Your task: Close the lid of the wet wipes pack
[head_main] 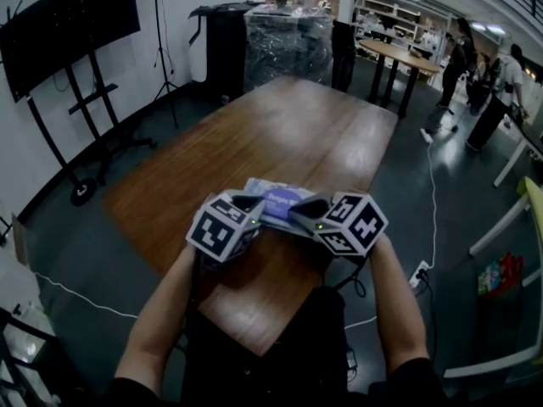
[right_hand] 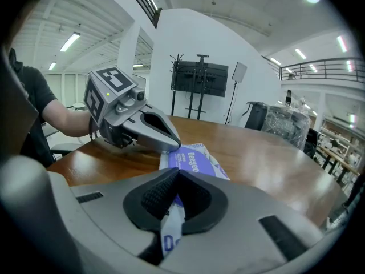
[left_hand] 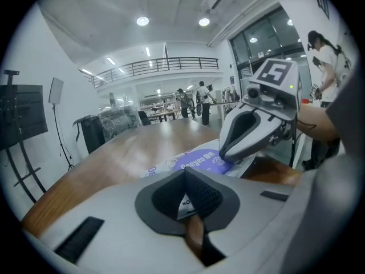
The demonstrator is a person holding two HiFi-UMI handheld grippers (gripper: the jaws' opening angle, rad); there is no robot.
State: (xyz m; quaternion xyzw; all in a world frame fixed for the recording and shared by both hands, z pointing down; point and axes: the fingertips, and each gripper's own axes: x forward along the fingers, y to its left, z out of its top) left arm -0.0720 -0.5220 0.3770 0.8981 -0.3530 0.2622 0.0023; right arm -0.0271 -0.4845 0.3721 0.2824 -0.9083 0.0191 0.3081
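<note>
At the near end of the long wooden tabletop, the wet wipes pack lies flat, with its purple lid label facing up. Whether the lid is pressed fully down cannot be told.

The left tool comes at the pack from the near left. Its pads have come together on the pack's near left edge, and a strip of white printed wrapper shows between them in the left gripper view. The right tool comes in from the near right. It is likewise clamped tight on the pack's near right edge, with a fold of white and blue wrapper pinched between the pads in the right gripper view. The two tool tips sit near each other over the pack, and both point forward and down.

Past the far end of the tabletop stands a bulky load wrapped in plastic film. A dark screen on a wheeled stand is at the far left. People stand at the far right, and a white cable runs across the floor on the right.
</note>
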